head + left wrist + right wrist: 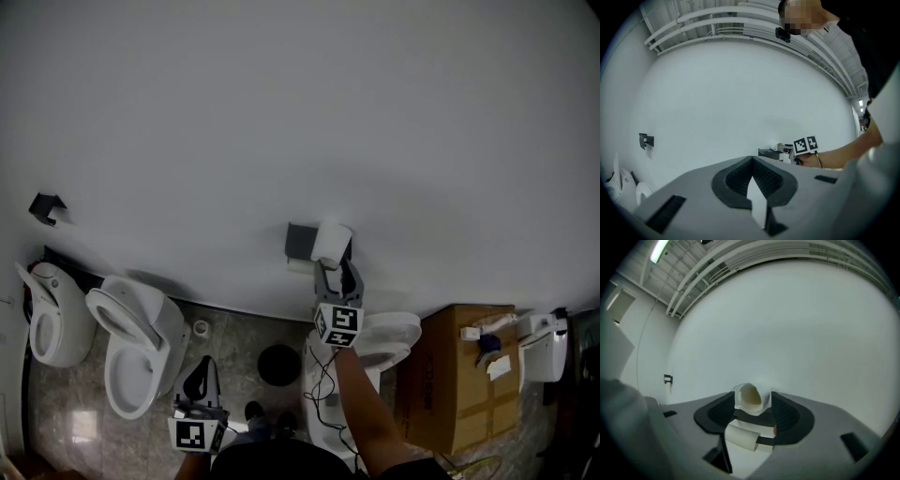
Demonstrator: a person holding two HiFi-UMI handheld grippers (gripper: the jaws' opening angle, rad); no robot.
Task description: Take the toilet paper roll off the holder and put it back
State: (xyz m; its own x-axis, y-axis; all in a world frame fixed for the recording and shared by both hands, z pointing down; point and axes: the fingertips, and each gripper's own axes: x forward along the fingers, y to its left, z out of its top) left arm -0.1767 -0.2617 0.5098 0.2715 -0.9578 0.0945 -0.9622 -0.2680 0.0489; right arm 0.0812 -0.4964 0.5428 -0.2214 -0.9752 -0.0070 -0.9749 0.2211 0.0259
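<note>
While the right gripper (753, 401) points level at the white wall (281, 112), its two jaws are squeezed onto the toilet paper roll (331, 242), one jaw on each side, and the soft roll looks a bit squashed. Right behind the jaws sits the marker cube (338, 324), with black and white squares but no words. The roll's hole faces back along the gripper, so the roll's long way runs the same way as the jaws, toward the wall. Just under the roll, a dark bar of the holder (298, 237) crosses between the jaws. A small white tube (743, 438) lies lower, below that bar. The holder is fixed to the wall just past the jaw tips and a little to their left.

Lower down, well to the left of the right gripper, the left gripper (751, 160) also points level at the wall. Its jaws are pressed together with nothing in them.

Off to the right gripper's right stands a cardboard box (450, 375). Its white labels are too small to read.
</note>
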